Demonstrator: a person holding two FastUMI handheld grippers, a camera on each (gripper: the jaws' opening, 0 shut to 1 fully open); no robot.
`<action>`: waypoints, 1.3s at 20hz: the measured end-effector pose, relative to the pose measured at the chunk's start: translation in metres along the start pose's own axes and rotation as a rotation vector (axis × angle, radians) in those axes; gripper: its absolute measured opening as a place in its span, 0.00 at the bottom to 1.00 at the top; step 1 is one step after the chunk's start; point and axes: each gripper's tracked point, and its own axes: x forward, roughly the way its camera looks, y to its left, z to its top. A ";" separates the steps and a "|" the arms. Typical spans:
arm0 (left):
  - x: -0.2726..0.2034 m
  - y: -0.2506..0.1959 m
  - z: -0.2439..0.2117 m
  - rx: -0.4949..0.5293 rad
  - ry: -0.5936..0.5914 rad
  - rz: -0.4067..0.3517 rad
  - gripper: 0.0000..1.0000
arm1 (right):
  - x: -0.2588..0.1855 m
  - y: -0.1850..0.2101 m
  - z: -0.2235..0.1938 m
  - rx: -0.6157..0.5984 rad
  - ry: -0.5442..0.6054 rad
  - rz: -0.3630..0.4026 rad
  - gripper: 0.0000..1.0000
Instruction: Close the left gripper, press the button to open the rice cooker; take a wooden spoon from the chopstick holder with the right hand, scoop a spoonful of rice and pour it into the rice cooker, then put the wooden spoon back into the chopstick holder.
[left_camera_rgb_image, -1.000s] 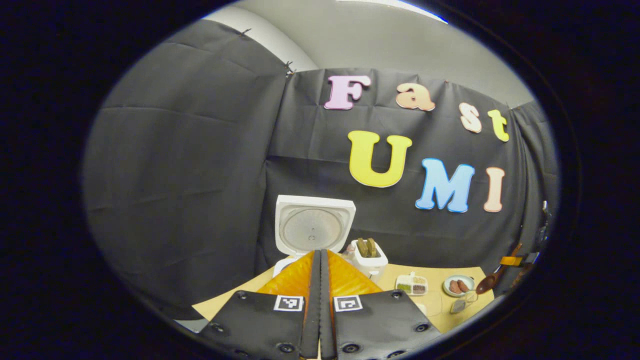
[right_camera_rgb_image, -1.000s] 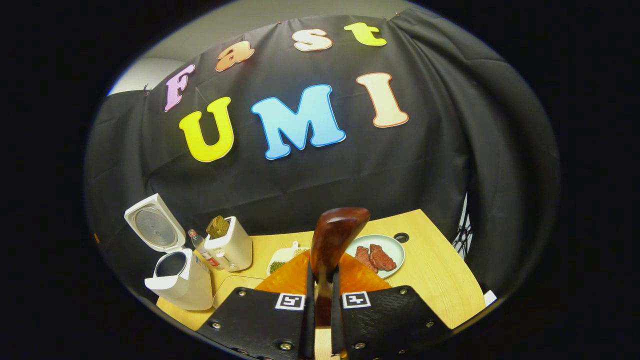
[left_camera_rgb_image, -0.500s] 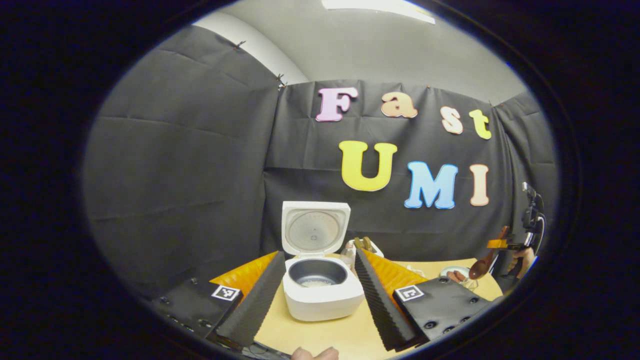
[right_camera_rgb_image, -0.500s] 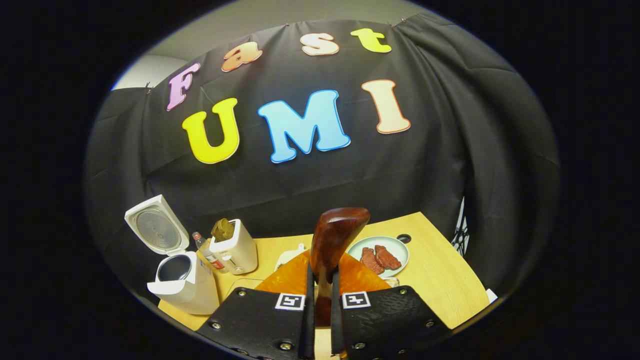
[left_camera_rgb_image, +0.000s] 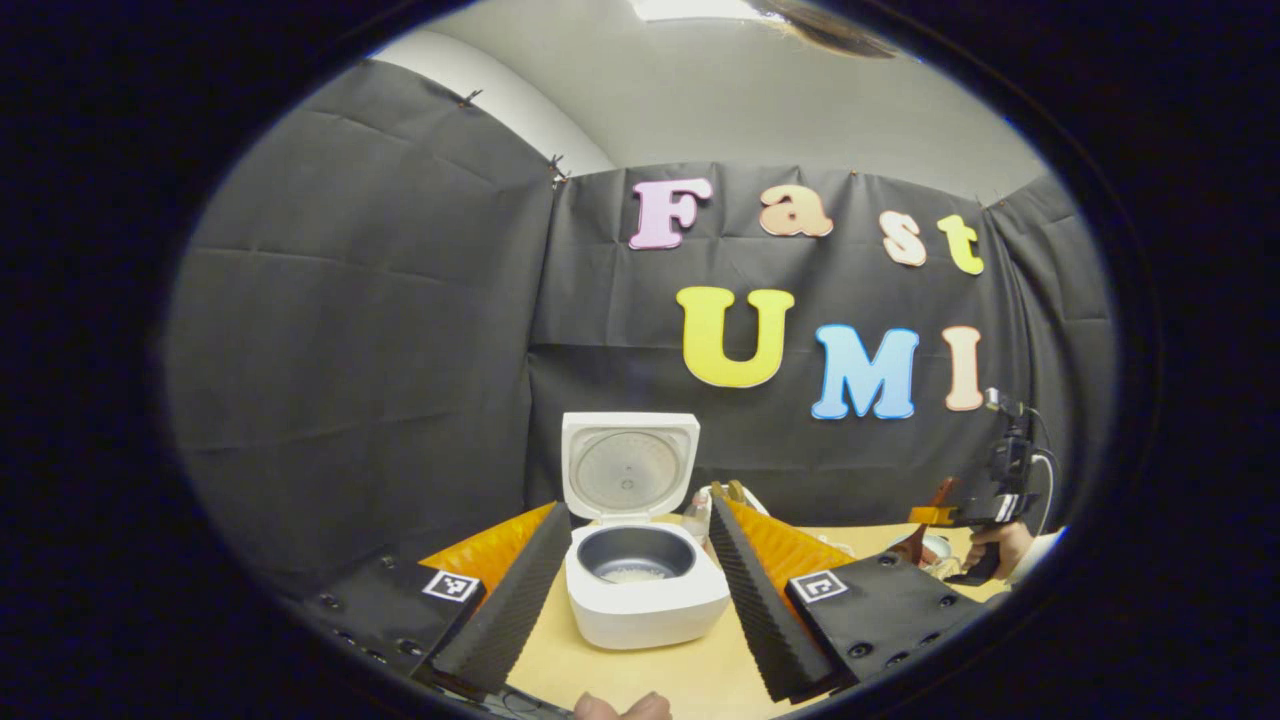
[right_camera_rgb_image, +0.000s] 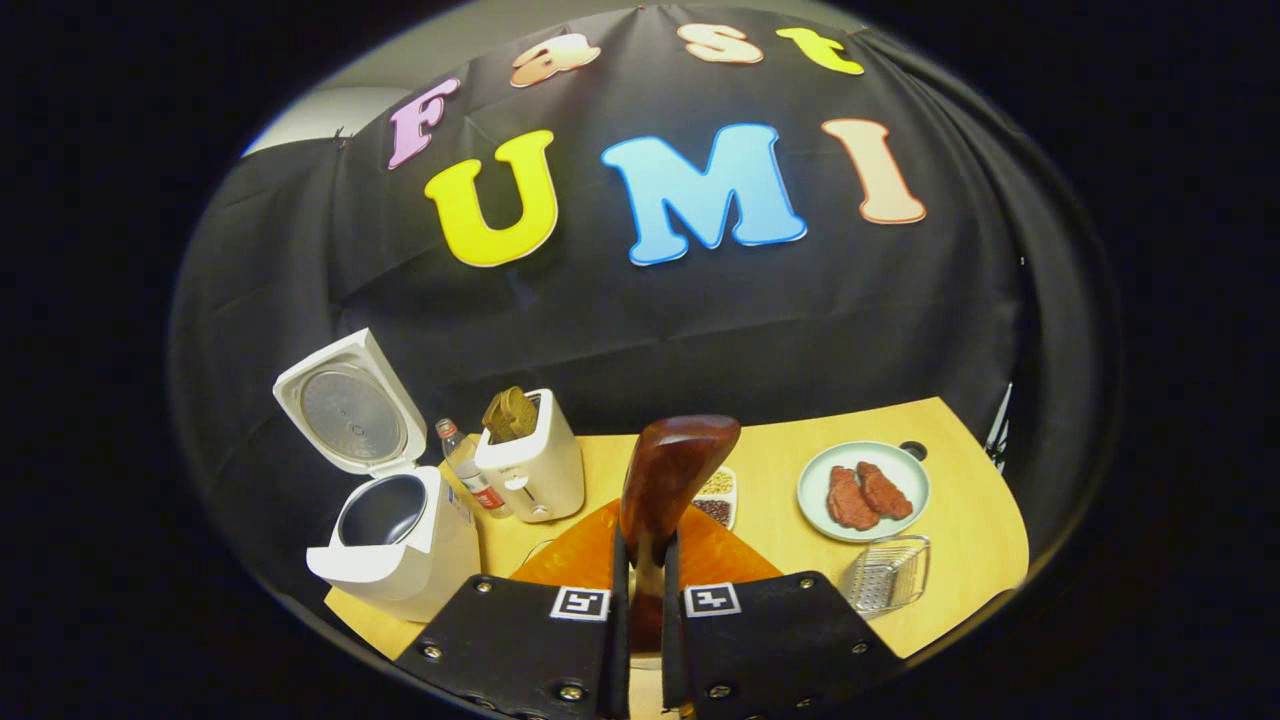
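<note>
The white rice cooker (left_camera_rgb_image: 640, 600) stands with its lid (left_camera_rgb_image: 628, 465) up, and a little white shows in its dark pot. My left gripper (left_camera_rgb_image: 637, 512) is open, its fingers spread on either side of the cooker without touching it. In the right gripper view the cooker (right_camera_rgb_image: 395, 545) sits at the left. My right gripper (right_camera_rgb_image: 640, 545) is shut on the handle of a dark wooden spoon (right_camera_rgb_image: 668, 475), whose bowl points up and forward. The right gripper (left_camera_rgb_image: 938, 516), held by a hand, shows far right in the left gripper view.
On the wooden table (right_camera_rgb_image: 960, 520) stand a white toaster with brown slices (right_camera_rgb_image: 530, 465), a small bottle (right_camera_rgb_image: 462, 478), a divided dish of grains (right_camera_rgb_image: 718, 495), a plate with meat (right_camera_rgb_image: 863, 490) and a wire basket (right_camera_rgb_image: 885, 575). A fingertip (left_camera_rgb_image: 610, 706) shows at the bottom edge.
My left gripper went from shut to open and drew back, so the whole cooker now shows. My right gripper, still holding the spoon, moved so the table appears nearer.
</note>
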 end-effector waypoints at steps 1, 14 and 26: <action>0.003 0.001 0.001 0.001 0.003 0.010 0.96 | 0.013 0.005 -0.009 -0.018 0.023 0.006 0.13; 0.027 0.008 -0.024 -0.008 0.062 0.110 0.96 | 0.075 0.024 -0.113 -0.238 0.228 0.041 0.13; 0.034 0.004 -0.007 0.022 0.044 0.106 0.95 | 0.083 0.030 -0.118 0.398 0.276 0.072 0.13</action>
